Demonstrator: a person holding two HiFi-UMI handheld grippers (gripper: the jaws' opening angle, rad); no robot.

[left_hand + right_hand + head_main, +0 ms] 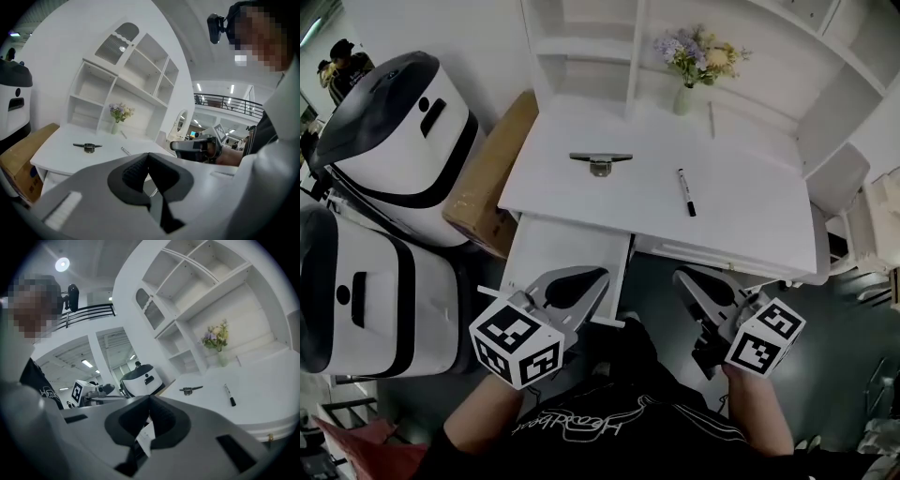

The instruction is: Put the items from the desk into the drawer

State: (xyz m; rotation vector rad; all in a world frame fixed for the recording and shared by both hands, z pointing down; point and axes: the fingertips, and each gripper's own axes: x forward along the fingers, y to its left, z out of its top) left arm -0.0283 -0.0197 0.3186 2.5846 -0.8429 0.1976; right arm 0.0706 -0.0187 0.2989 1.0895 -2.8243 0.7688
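Note:
On the white desk (741, 202) lie a dark metal tool (600, 161) at the left and a black marker (686, 191) at the middle. Both show in the left gripper view as the tool (88, 146) and marker (125, 150), and in the right gripper view as the tool (190, 390) and marker (229, 394). A white drawer (546, 246) stands pulled out under the desk's left side. My left gripper (581, 278) hangs over the drawer's front, shut and empty. My right gripper (698, 281) is below the desk's front edge, shut and empty.
A vase of flowers (686, 94) and a thin white stick (711, 119) stand at the desk's back, under white shelves (591, 37). A cardboard box (492, 178) leans left of the desk. Two large white-and-black machines (394, 131) fill the left side.

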